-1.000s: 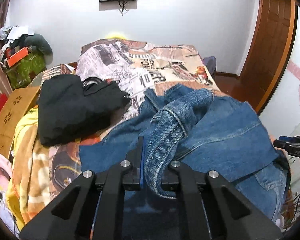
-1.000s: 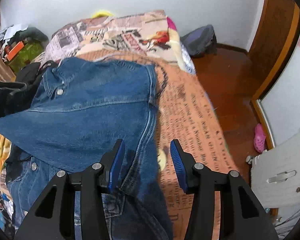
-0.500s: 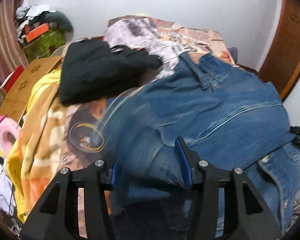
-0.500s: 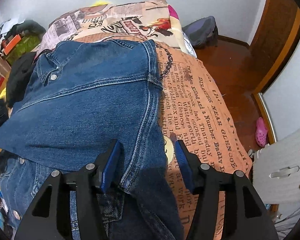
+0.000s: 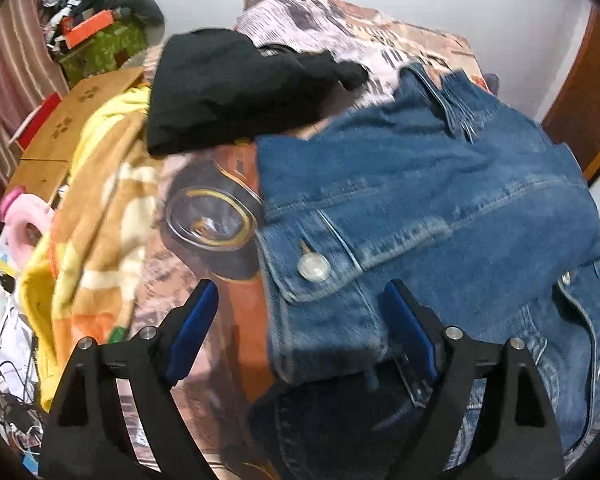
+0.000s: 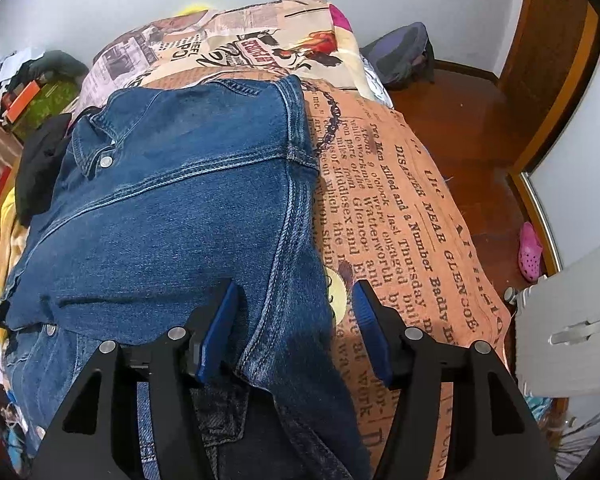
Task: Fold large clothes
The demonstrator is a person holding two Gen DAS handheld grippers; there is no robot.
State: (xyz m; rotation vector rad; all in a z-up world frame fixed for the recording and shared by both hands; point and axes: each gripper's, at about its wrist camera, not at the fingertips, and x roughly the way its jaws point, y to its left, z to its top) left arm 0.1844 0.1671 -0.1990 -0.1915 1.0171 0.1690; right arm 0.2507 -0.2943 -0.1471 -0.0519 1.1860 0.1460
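A blue denim jacket (image 5: 440, 192) lies spread on the bed, a buttoned cuff folded over its near left side. My left gripper (image 5: 300, 328) is open wide above that near left edge, holding nothing. In the right wrist view the denim jacket (image 6: 172, 208) covers the left of the bed. My right gripper (image 6: 296, 320) is open, its jaws astride the jacket's right seam near the front, not closed on it.
A black garment (image 5: 236, 84) lies on the bed beyond the jacket. A yellow and orange blanket (image 5: 96, 208) hangs at the left. The newspaper-print bedspread (image 6: 404, 232) is bare to the right. A cardboard box (image 5: 68, 128) and clutter stand at the left; wooden floor (image 6: 460, 120) at the right.
My left gripper let go of the denim sleeve it was holding, opened wide and moved left and down. My right gripper stayed open and moved a little forward over the seam.
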